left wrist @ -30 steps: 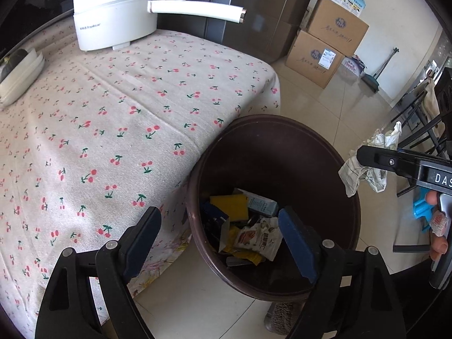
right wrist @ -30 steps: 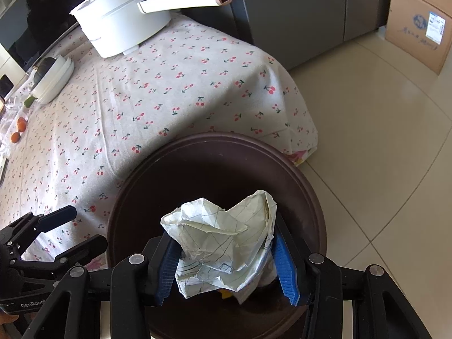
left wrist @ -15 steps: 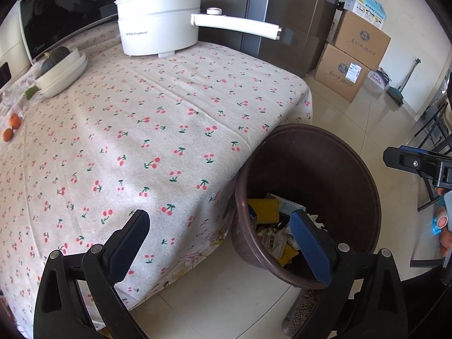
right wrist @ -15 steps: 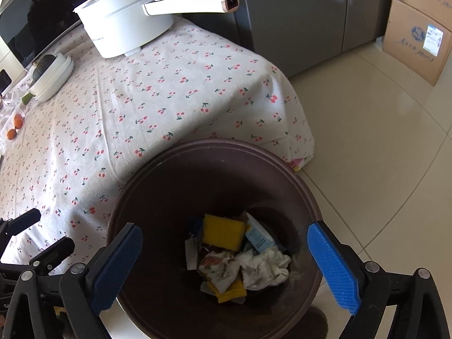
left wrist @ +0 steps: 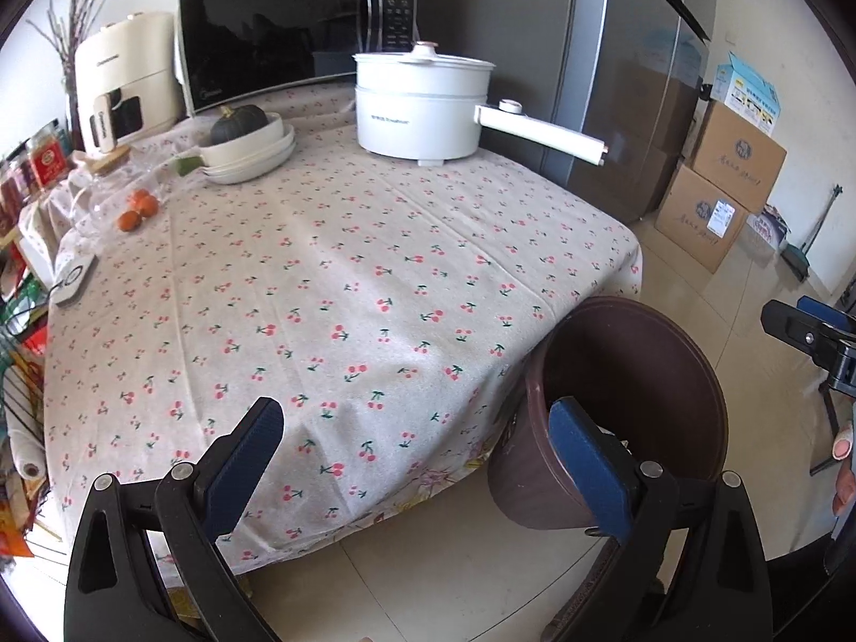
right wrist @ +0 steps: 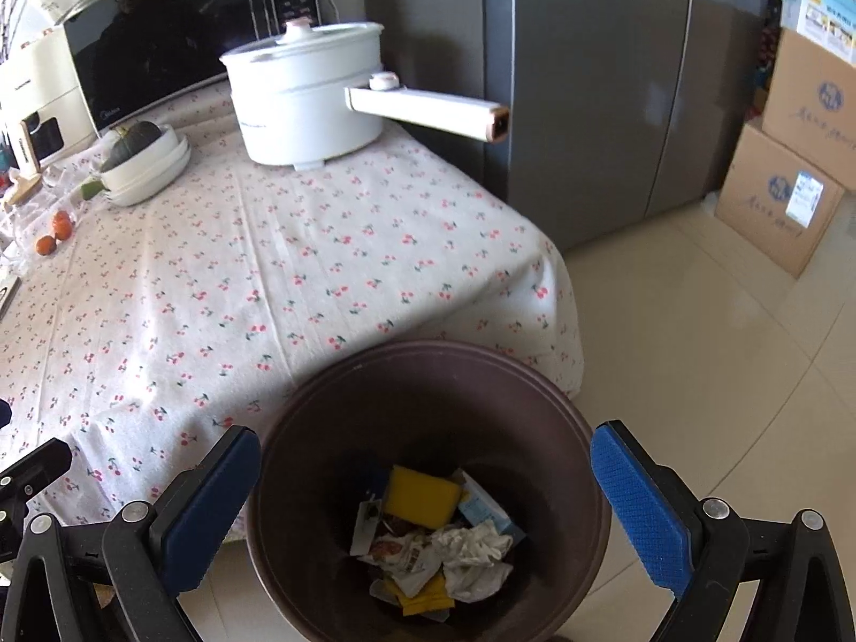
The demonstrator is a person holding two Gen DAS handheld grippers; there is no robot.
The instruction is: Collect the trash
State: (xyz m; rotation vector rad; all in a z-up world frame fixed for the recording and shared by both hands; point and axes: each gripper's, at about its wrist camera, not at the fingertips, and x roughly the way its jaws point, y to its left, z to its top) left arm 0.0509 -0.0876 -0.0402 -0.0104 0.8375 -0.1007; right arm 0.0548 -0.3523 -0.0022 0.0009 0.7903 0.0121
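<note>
Right gripper (right wrist: 422, 503) above the bin (right wrist: 428, 374), its fingers spreading wider, nothing between them. Left gripper (left wrist: 417, 460) fingers spread wide, empty, at the tabletop (left wrist: 321, 278) edge. Trash (right wrist: 444, 540) lies in the bin's bottom: crumpled paper, wrappers, a yellow sponge. Farther back on the tabletop: white pot (left wrist: 422, 101), microwave (left wrist: 278, 32).

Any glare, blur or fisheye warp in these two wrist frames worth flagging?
Left wrist: strong barrel warp with black corners, the microwave front bows; bright daylight on the tablecloth, detail kept. Right wrist: the floor glares near white, the fridge shows soft reflections, the bin is shaded inside yet its trash stays readable. No obvious motion blur in either.
</note>
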